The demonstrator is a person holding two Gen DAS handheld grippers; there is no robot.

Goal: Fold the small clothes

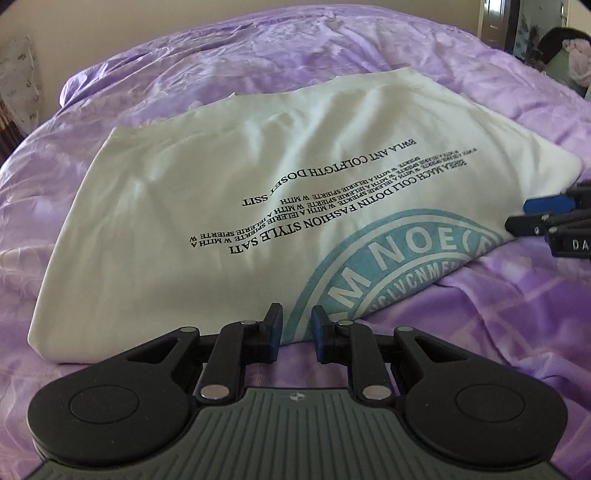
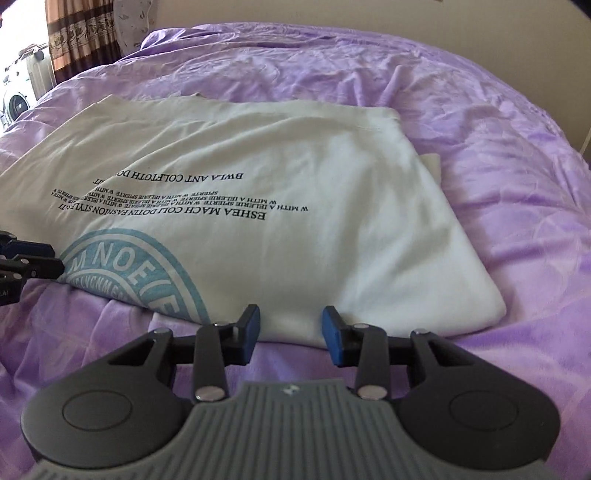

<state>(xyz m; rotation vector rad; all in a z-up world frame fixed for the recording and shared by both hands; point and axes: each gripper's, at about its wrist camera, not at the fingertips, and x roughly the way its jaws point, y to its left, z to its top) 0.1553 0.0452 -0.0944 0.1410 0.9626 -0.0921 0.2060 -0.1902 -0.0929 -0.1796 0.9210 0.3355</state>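
A white T-shirt with black lettering and a teal round logo lies folded into a rectangle on the purple bed cover. It also shows in the right wrist view. My left gripper is open and empty, its fingertips at the shirt's near edge by the logo. My right gripper is open and empty, its fingertips at the shirt's near edge right of the logo. The right gripper shows at the right edge of the left wrist view. The left gripper shows at the left edge of the right wrist view.
The purple bed cover is wrinkled all around the shirt. A pillow leans at the far left. A dark doorway with laundry is at the far right. A curtain and a washing machine stand beyond the bed.
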